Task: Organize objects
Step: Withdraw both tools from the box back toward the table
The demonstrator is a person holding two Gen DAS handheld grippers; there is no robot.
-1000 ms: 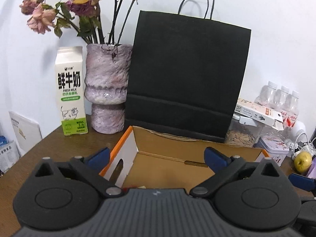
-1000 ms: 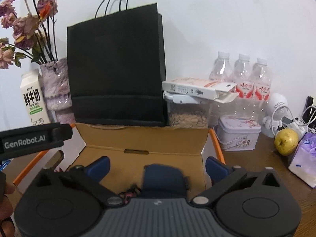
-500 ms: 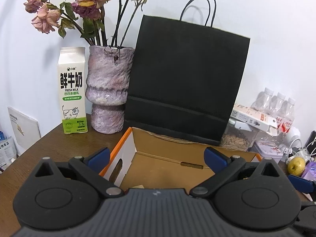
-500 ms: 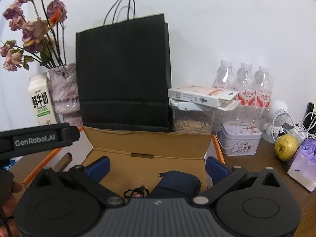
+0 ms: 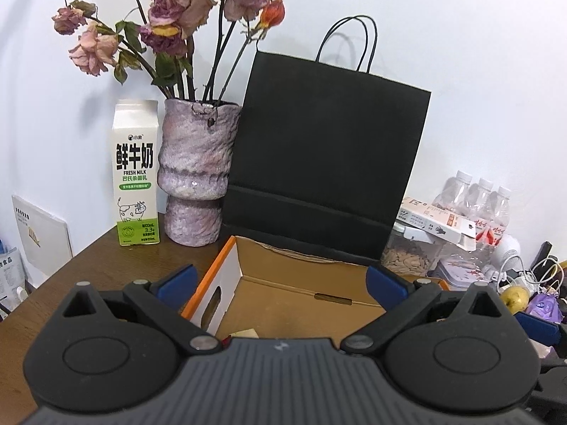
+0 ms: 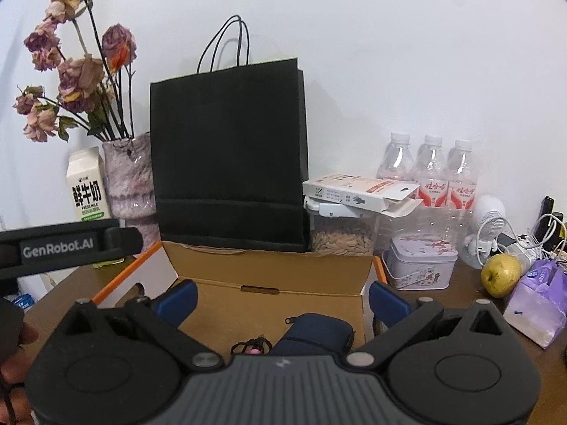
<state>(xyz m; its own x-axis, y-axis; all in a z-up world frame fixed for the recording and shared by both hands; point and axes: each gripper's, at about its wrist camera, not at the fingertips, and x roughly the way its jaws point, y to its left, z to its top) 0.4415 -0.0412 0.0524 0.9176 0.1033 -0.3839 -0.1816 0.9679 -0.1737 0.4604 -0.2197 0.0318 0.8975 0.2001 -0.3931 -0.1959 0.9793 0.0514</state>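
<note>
Both tongs, left and right, gape wide, holding nothing, above an open box. Inside it, at the right tongs' 6 o'clock, lies a navy pouch. A pear and purple pack at 3 o'clock look unsorted; task seems partway.

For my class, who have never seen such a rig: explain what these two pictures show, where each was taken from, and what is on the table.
A person holds a hand-held gripper in each hand; each carries a camera looking along its blue fingers. One picture is from the left hand-held gripper, the other from the right hand-held gripper. Both are open and hold nothing. On the wooden table stands an open cardboard box containing a dark blue pouch. Behind are a black paper bag, a milk carton and a vase.
</note>
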